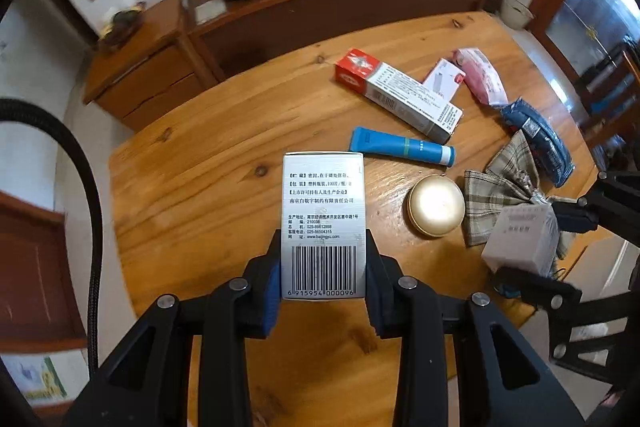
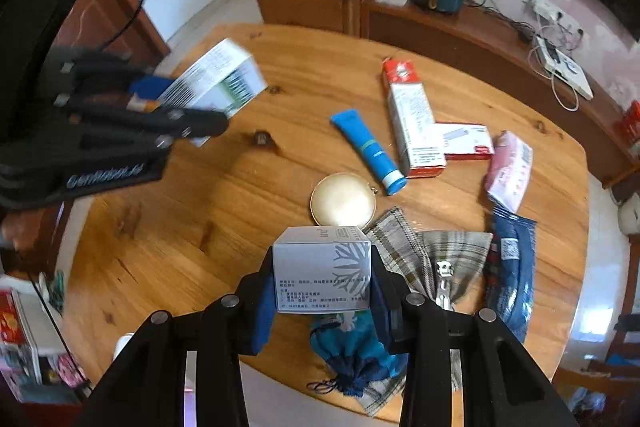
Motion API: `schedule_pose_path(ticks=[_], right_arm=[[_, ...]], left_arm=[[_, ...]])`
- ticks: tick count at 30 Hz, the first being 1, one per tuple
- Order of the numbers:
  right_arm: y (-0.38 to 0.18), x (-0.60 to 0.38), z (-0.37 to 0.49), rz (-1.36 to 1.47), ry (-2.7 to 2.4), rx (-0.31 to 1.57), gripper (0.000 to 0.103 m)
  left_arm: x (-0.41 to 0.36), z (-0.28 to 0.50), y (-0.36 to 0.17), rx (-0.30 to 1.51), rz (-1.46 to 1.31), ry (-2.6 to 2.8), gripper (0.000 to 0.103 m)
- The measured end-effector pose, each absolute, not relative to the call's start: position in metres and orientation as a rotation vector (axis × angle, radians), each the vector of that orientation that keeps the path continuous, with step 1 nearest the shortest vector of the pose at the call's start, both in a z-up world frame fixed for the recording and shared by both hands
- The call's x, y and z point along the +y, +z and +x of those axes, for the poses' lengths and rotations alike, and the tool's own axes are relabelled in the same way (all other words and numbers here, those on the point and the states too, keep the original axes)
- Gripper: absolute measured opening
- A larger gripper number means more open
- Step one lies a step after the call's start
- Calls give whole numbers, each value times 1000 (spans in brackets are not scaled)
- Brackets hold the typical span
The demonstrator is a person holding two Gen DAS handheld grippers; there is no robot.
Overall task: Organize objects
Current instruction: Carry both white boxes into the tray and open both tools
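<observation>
Left tool (image 1: 323,267) pinches the barcoded box (image 1: 323,223), right tool (image 2: 322,287) the snowflake box (image 2: 322,267); hold both level and clear of counter (image 1: 208,187) clutter.

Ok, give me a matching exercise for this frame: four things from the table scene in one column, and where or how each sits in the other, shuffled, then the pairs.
Things:
1. barcode box
2. snowflake box
3. blue tube
4. gold round case

States:
A. lying on the table next to the red-and-white carton
B. clamped in the right gripper
C. resting on the table beside the plaid cloth
D. clamped in the left gripper

Pairs: 1-D, 2-B, 3-A, 4-C
</observation>
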State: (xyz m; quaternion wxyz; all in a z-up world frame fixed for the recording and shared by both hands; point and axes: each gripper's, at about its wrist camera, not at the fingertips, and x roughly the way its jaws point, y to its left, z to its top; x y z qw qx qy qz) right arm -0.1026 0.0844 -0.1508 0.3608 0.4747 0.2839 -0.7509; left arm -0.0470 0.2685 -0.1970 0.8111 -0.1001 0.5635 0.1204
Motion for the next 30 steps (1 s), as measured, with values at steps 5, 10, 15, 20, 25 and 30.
schedule_pose_path(ticks=[5, 10, 15, 20, 25, 30], right_arm=[[-117, 107, -102, 1223, -2017, 615, 41], [-76, 140, -82, 1195, -2101, 520, 41], [-38, 182, -60, 1175, -2165, 424, 41], [-16, 215, -30, 1160, -2191, 414, 41], [-16, 240, 6, 1188, -2186, 422, 41], [-22, 260, 35, 1257, -2182, 402, 41]], left_arm=[[257, -72, -168, 1181, -271, 323, 37], [240, -102, -133, 1138, -339, 393, 37], [216, -134, -99, 1083, -411, 449, 37], [183, -161, -74, 1038, -420, 487, 37], [149, -184, -64, 1025, -429, 511, 37], [117, -202, -66, 1040, -451, 510, 37]])
